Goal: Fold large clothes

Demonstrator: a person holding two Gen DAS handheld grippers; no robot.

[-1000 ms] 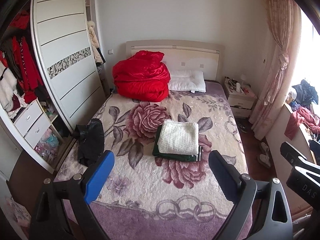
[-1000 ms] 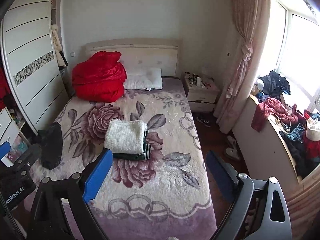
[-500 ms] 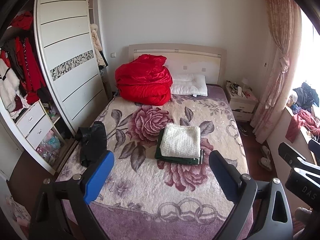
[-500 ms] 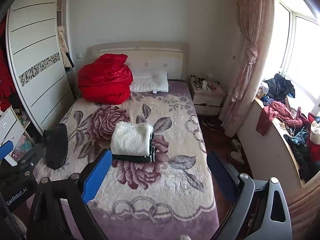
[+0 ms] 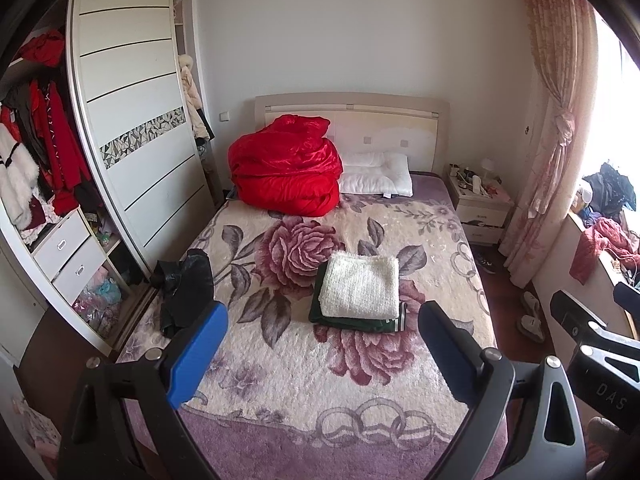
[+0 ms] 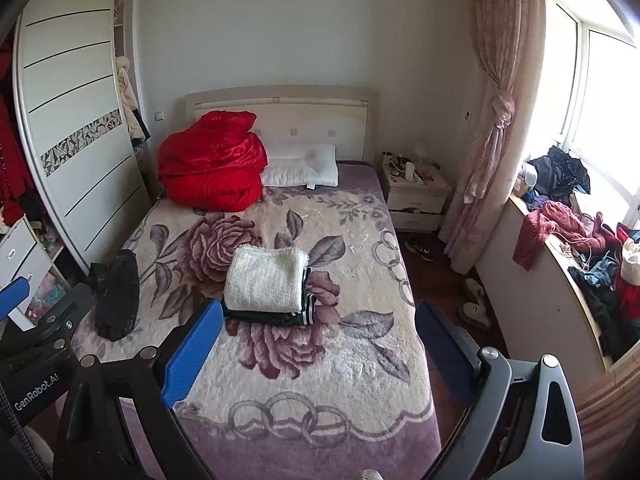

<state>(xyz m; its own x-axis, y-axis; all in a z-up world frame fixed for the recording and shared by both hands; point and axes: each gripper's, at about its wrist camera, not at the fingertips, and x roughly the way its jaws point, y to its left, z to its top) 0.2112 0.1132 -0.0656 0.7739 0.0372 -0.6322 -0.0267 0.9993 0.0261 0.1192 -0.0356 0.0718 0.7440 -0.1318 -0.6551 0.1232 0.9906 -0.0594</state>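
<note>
Left gripper [image 5: 322, 344] and right gripper [image 6: 318, 340] both spread wide, holding nothing, hovering above the bed [image 5: 280, 384] foot. Folded white garment [image 5: 362, 290] on dark one [image 5: 352, 322], mid-bed. Both cameras pulled back since earlier; stack unmoved.

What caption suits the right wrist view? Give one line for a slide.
Open right hand-held gripper above a floral bed holding a folded white-on-green stack and an unfolded black garment.

Fluffy white knit [image 5: 362, 290] atop smooth dark cloth [image 5: 352, 320]; bed blanket [image 5: 352, 380] plush – red duvet [image 5: 286, 172] v. glossy satin.
</note>
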